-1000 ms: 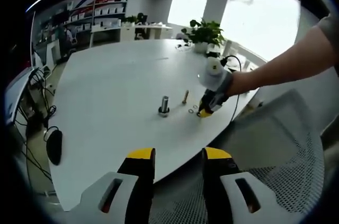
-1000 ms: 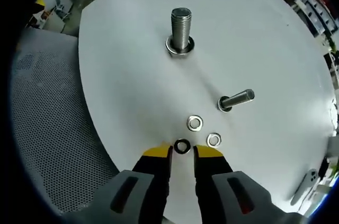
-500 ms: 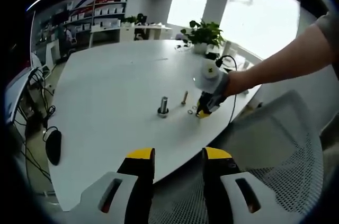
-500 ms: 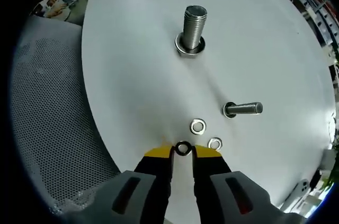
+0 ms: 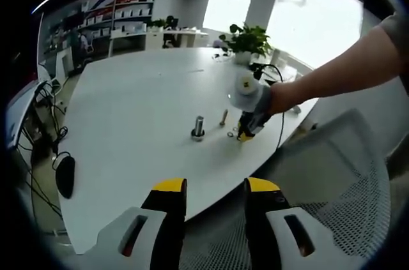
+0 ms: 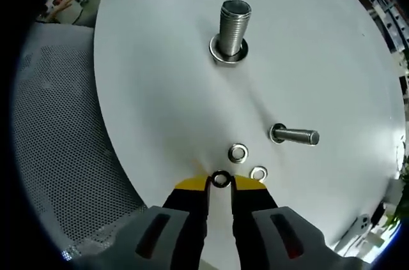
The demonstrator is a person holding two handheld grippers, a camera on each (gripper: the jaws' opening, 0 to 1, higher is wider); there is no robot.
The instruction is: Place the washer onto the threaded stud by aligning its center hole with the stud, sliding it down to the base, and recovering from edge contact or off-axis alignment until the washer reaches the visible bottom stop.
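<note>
- Lower centre of the right gripper view: the right gripper (image 6: pixel 220 185), yellow-tipped, has its jaws drawn close on either side of a small dark metal ring washer (image 6: pixel 220 179); they look to be touching its rim, though whether it is pinched or lifted off the surface cannot be told.
- Just above and to the right, two bright silver flat washers (image 6: pixel 238 152) (image 6: pixel 259 173) lie loose on the round white table (image 6: pixel 160 91), near each other but apart.
- Right of centre, a smaller silver bolt (image 6: pixel 295 135) lies on its side.
- Upper centre, the large upright threaded steel stud (image 6: pixel 233 25) stands well apart from the jaws, a metal collar at its foot serving as the bottom stop.
- Judged from the frames, the washer is light, rigid and slick; thin as it is, a grip across its outer edge that leaves the hole free suits best, and it could easily flick away.
- Bottom of the left gripper view: the left gripper (image 5: pixel 214 198) has its jaws released and nothing between them, over a grey mesh chair (image 5: pixel 332 174).
- No containers hold any of the parts; all rest on the bare tabletop.
</note>
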